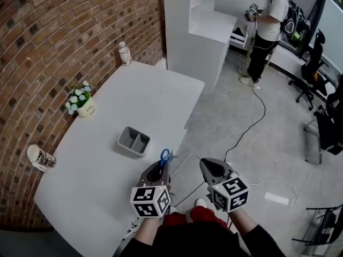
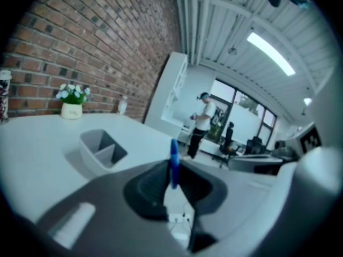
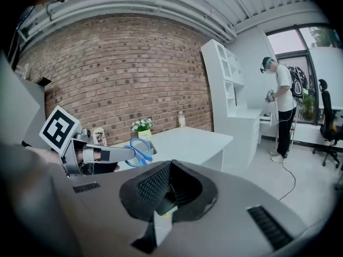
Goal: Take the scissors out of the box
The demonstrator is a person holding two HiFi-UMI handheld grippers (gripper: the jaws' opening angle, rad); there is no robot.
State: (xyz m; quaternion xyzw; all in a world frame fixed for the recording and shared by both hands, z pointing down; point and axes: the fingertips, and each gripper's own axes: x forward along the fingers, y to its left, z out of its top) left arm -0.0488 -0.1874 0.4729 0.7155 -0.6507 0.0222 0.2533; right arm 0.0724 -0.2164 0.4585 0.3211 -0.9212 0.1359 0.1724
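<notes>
A grey two-compartment box (image 1: pixel 124 143) (image 2: pixel 88 143) stands on the white table (image 1: pixel 102 175), near its right edge. The scissors (image 1: pixel 166 156) (image 2: pixel 173 162) (image 3: pixel 140 150) have blue handles that stick out forward. My left gripper (image 1: pixel 163 167) (image 2: pixel 171 178) (image 3: pixel 126 153) is shut on their blades, just to the near right of the box and above the table's edge. No part of the scissors is inside the box. My right gripper (image 1: pixel 206 165) (image 3: pixel 170 165) hangs beside the left one, off the table over the floor, with its jaws together and nothing between them.
A flower pot (image 1: pixel 83 105), a bottle (image 1: pixel 125 53) and a patterned cup (image 1: pixel 41 157) stand along the brick wall. White shelving (image 1: pixel 198 31) rises past the table's far end. A person (image 1: pixel 267 25) stands on the floor beyond, where a cable (image 1: pixel 252 125) trails. Office chairs (image 1: pixel 313 74) stand at the right.
</notes>
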